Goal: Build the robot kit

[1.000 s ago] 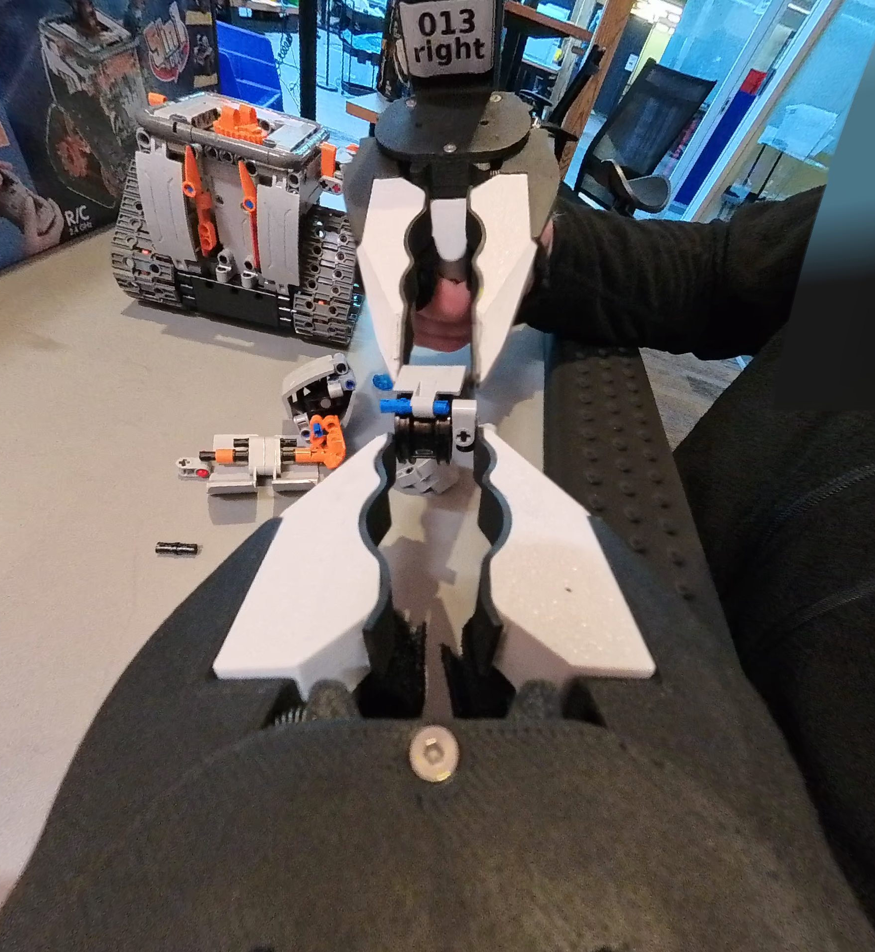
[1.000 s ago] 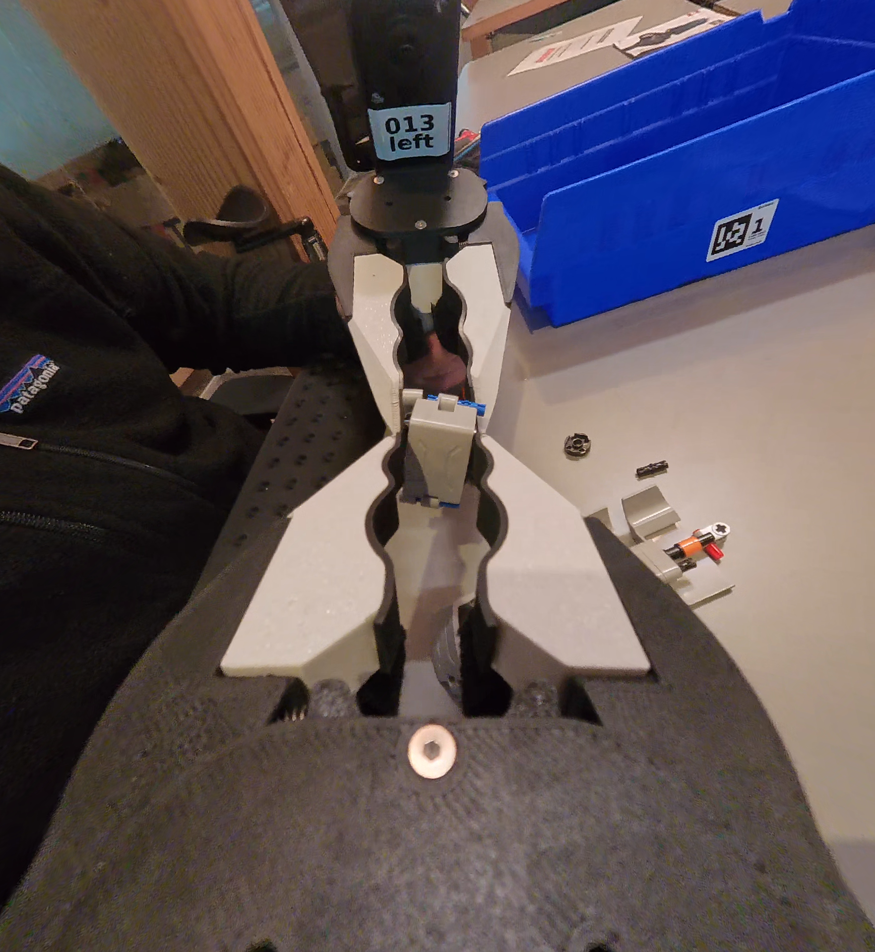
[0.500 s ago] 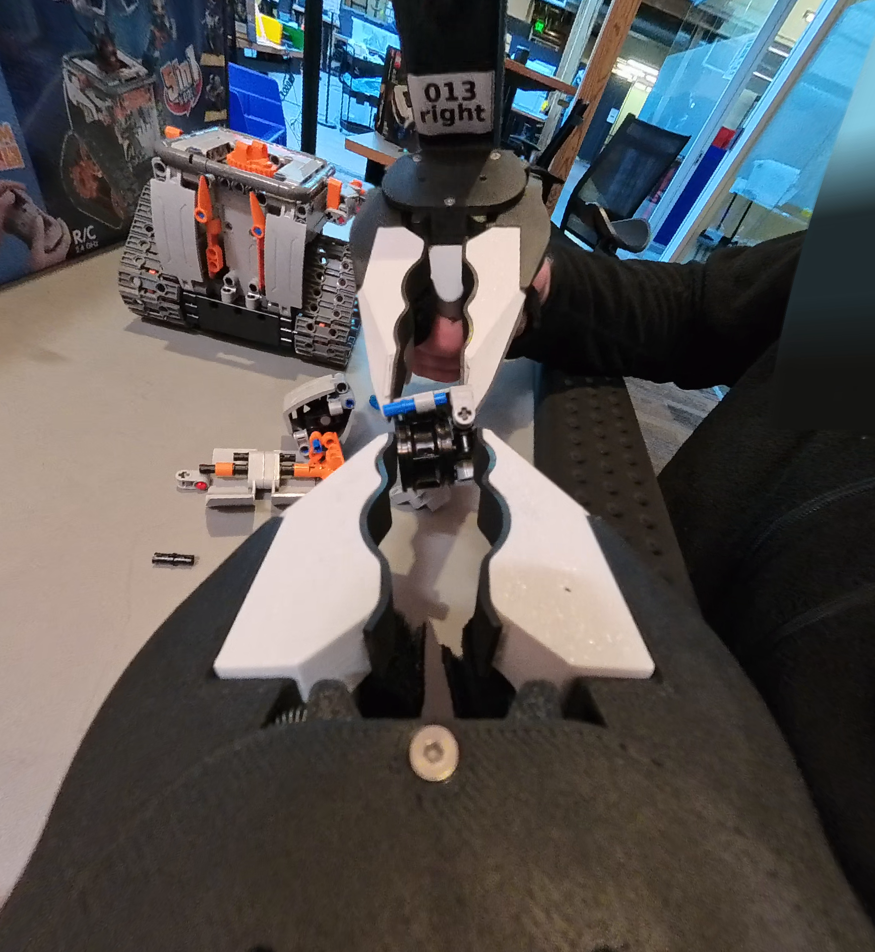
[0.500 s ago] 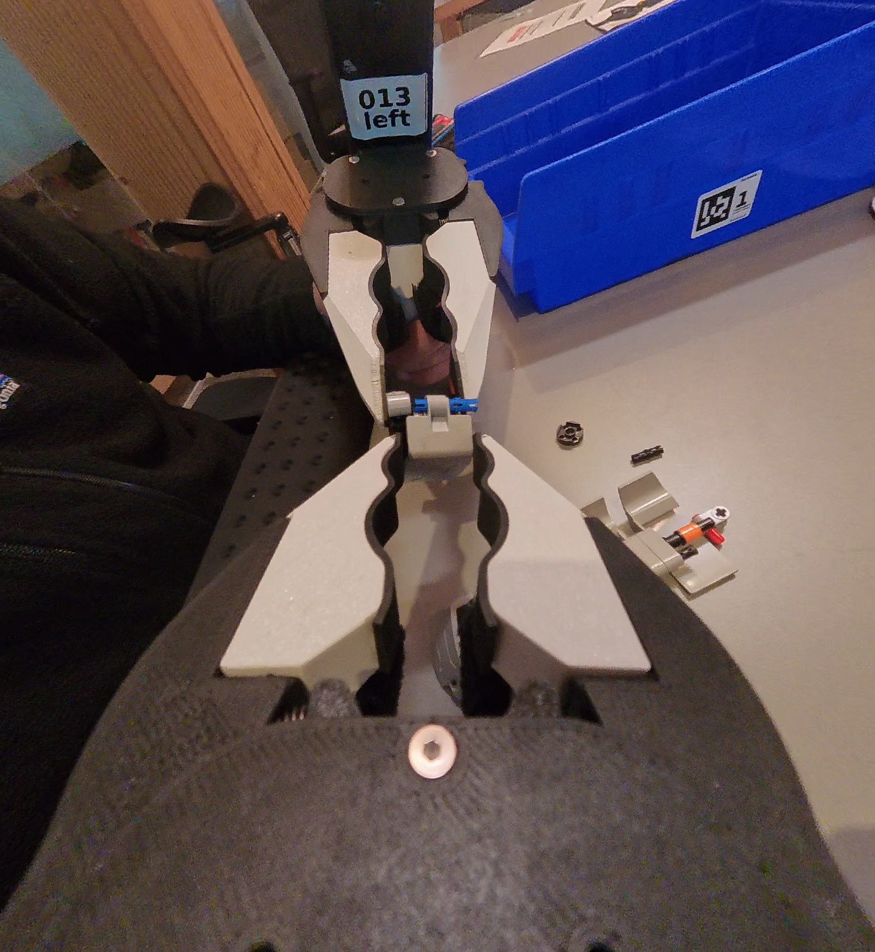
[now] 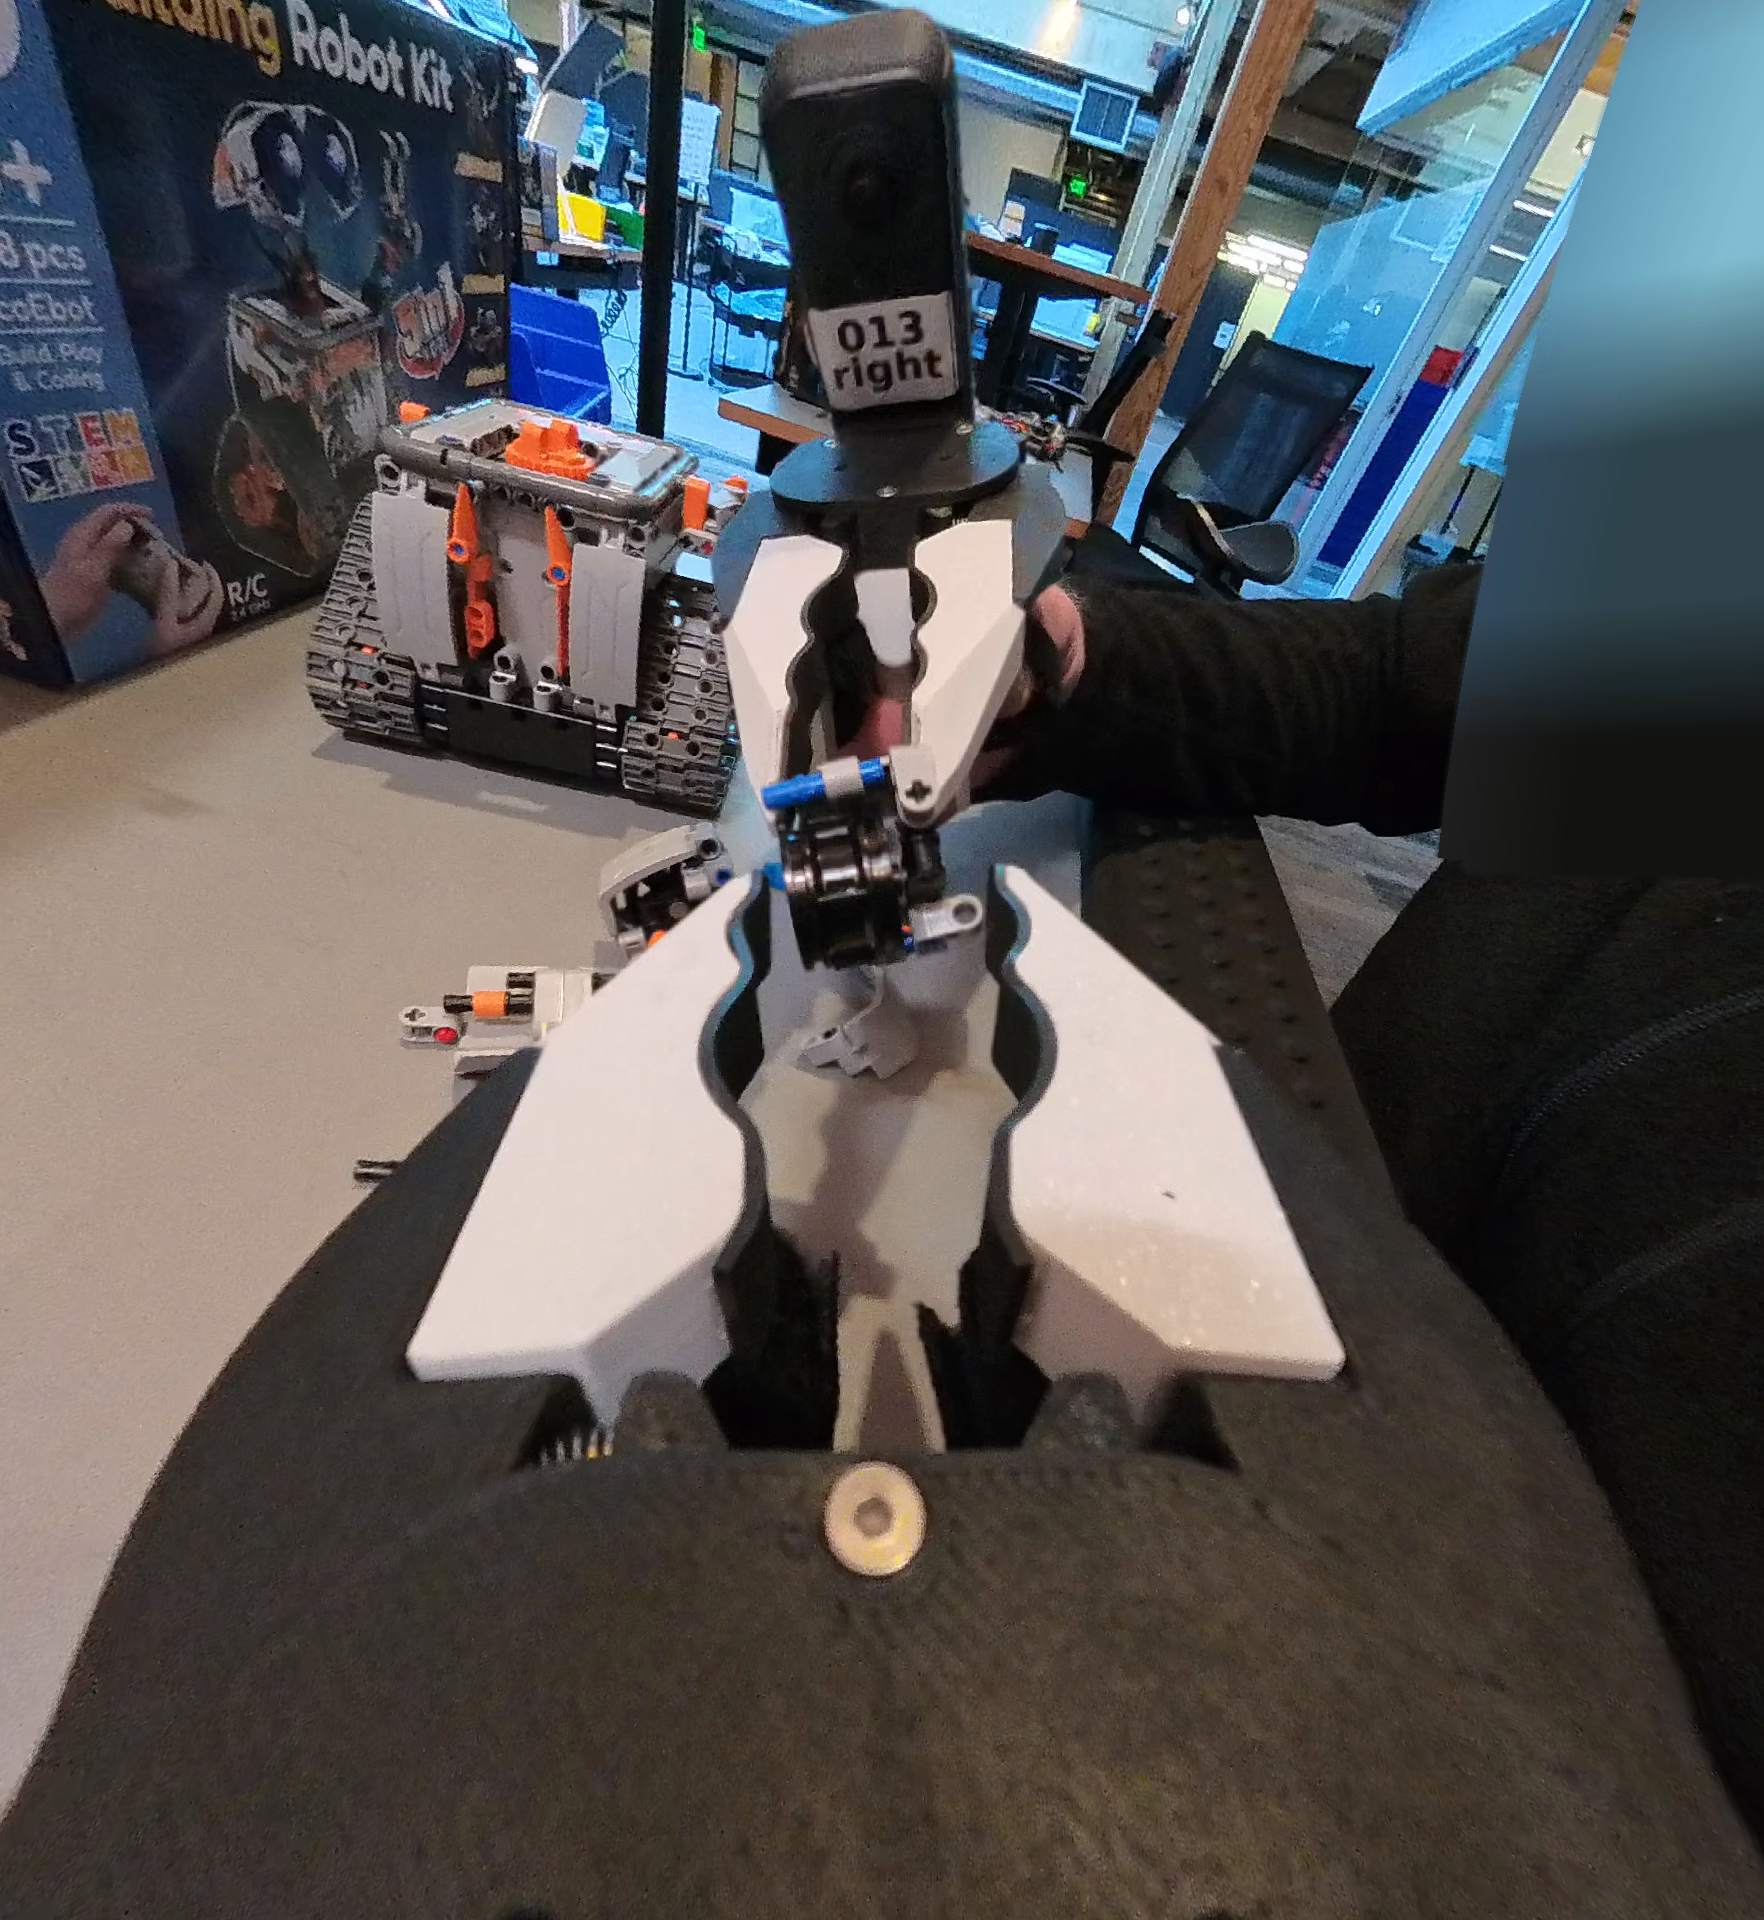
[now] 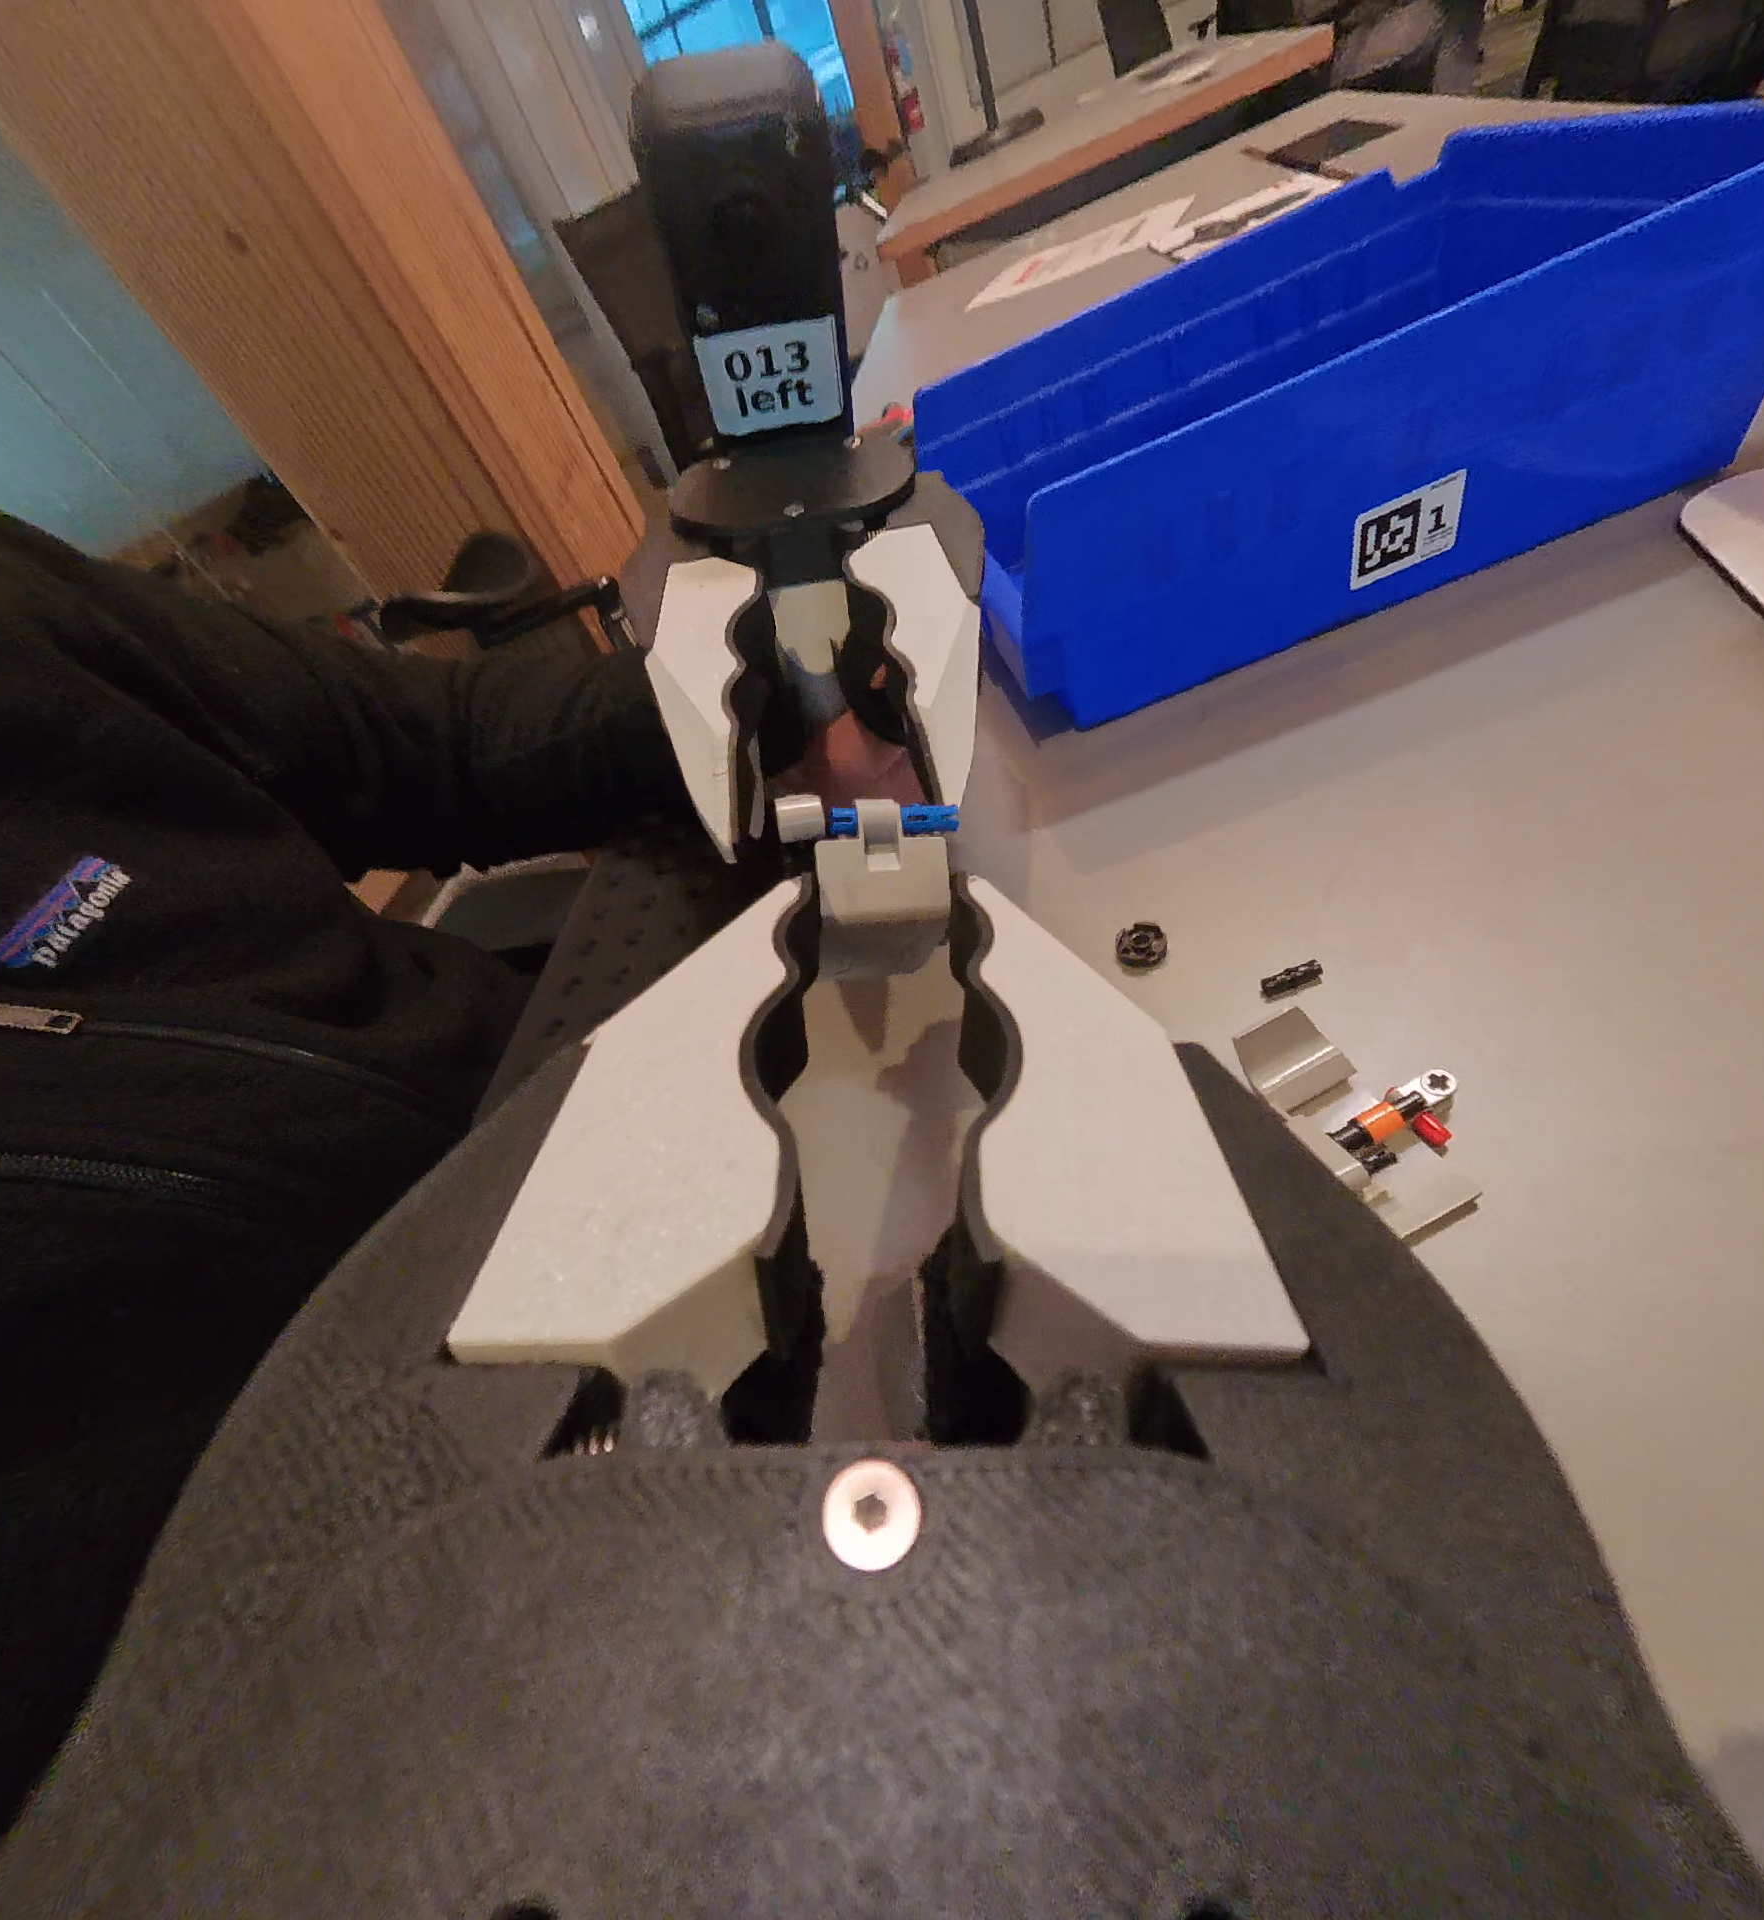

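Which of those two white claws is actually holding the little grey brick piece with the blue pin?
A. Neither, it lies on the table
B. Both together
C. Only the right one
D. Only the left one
C: the right gripper is closed on the grey brick assembly, while the left gripper stands spread wide around its black underside without pinching it.
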Available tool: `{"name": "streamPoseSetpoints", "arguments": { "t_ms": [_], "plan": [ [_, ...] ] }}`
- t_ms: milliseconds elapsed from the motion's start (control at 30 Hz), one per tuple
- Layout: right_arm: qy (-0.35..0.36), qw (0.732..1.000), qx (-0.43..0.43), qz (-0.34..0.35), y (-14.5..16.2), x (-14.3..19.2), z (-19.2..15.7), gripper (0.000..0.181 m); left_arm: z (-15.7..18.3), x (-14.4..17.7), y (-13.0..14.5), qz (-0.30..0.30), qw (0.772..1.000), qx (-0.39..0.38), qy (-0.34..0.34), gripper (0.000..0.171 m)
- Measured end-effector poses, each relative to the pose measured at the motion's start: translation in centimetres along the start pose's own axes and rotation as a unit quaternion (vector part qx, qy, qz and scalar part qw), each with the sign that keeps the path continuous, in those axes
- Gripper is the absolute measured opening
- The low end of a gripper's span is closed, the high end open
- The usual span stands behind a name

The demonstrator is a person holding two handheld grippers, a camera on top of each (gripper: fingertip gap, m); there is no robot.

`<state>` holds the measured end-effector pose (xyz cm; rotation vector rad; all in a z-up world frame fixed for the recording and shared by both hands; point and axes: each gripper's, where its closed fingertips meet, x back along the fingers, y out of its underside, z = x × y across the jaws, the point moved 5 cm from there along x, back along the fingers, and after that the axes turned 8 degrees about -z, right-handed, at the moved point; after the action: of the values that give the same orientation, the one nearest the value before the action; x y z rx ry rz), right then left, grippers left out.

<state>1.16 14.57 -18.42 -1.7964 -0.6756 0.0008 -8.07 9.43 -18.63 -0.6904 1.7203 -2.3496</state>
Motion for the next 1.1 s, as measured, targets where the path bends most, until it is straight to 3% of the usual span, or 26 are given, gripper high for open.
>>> {"name": "streamPoseSetpoints", "arguments": {
  "t_ms": [133,367,600,867,1100],
  "plan": [
    [-0.018,0.999,-0.012,0.032,-0.41,0.44,0.10,0.022,-0.10,-0.03,-0.02,-0.001,1.000,-0.001,-0.007,0.040],
    [-0.025,0.999,-0.018,0.043,-0.54,0.34,0.03,0.022,-0.09,0.00,-0.12,0.001,1.000,-0.006,-0.013,0.024],
    [-0.028,0.998,-0.018,0.044,-0.55,0.28,-0.06,0.023,-0.04,0.04,-0.20,0.002,1.000,-0.015,-0.021,0.018],
    [0.007,0.999,0.031,0.031,-0.73,0.63,-0.34,0.022,0.54,0.11,-0.68,-0.007,0.993,-0.084,-0.083,0.018],
    [0.028,0.997,0.072,0.017,-0.75,0.78,-0.68,0.022,0.57,0.22,-0.73,-0.004,0.993,-0.083,-0.083,0.018]
  ]
}}
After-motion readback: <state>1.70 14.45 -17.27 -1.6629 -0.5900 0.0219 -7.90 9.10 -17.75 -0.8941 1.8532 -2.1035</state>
